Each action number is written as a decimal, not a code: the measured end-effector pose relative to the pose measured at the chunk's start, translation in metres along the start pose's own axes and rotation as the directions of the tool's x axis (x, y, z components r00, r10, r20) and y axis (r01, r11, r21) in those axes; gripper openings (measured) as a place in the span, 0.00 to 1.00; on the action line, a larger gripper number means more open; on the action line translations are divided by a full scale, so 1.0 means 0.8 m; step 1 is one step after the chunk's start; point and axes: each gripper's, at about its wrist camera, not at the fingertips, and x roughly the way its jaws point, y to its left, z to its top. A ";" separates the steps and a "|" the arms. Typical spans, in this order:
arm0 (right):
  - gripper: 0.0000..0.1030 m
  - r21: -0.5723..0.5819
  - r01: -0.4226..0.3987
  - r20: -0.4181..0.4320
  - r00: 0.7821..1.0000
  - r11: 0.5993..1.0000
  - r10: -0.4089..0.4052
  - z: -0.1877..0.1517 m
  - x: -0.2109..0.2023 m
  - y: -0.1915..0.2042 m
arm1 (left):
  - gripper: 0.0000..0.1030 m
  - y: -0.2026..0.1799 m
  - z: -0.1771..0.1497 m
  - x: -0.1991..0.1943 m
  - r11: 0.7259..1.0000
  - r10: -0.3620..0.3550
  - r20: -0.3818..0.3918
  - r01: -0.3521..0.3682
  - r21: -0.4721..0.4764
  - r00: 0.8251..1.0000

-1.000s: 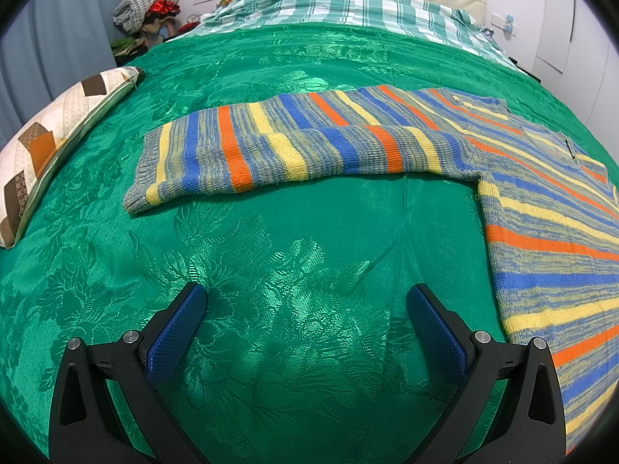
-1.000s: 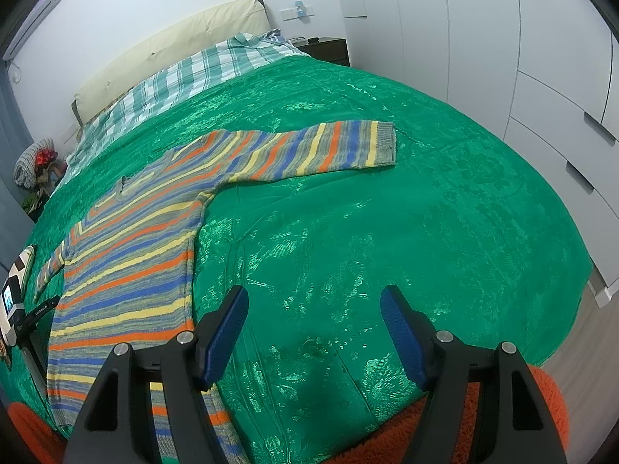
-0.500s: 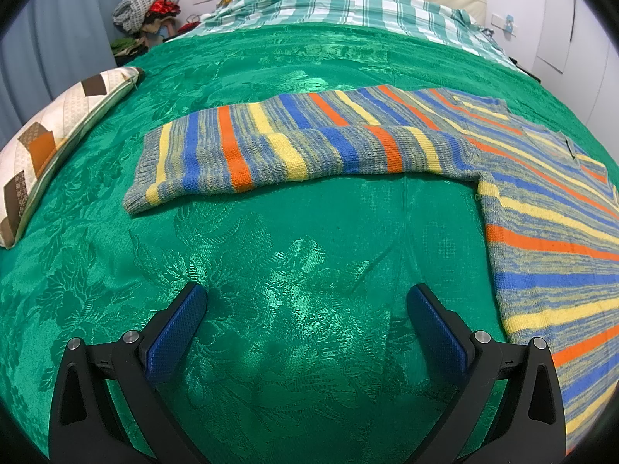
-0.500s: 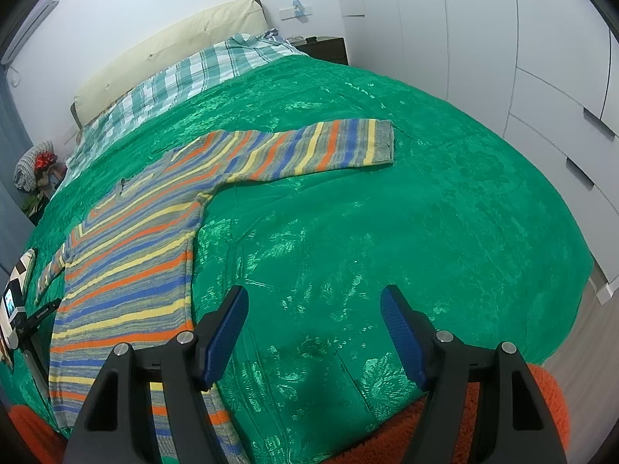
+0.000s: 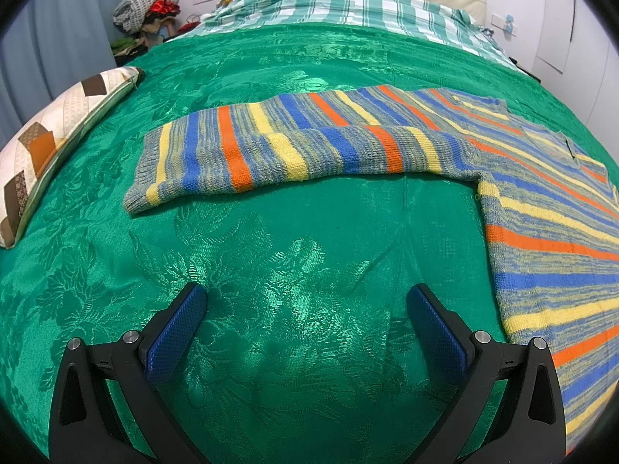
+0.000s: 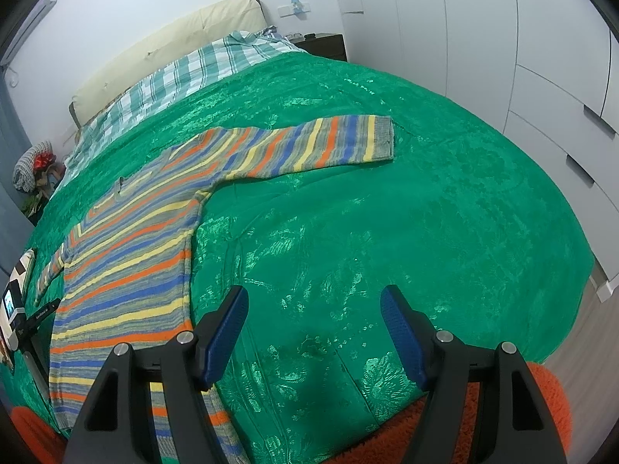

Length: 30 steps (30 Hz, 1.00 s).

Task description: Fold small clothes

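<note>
A striped knit sweater (image 5: 541, 201) in blue, yellow, orange and grey lies flat on the green bedspread (image 5: 290, 270). In the left wrist view one sleeve (image 5: 294, 150) stretches left, its cuff at the far left. My left gripper (image 5: 305, 309) is open and empty above bare bedspread, short of that sleeve. In the right wrist view the sweater (image 6: 127, 263) lies at left with the other sleeve (image 6: 309, 147) stretched right. My right gripper (image 6: 313, 313) is open and empty above bedspread, beside the sweater's body.
A patchwork cushion (image 5: 50, 147) lies at the bed's left edge. A checked sheet (image 5: 340, 7) and cream headboard are at the far end. White wardrobes (image 6: 541, 58) stand right of the bed. An orange fuzzy cloth (image 6: 445, 425) sits at the near edge.
The right wrist view has shifted slightly; the sweater sits a touch lower and more to the right in it. The left gripper has not moved.
</note>
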 end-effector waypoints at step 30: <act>0.69 0.009 0.000 -0.003 1.000 1.000 0.000 -0.002 -0.001 -0.002 | 1.00 0.000 0.000 0.000 1.000 0.000 0.000 0.000 0.000 1.000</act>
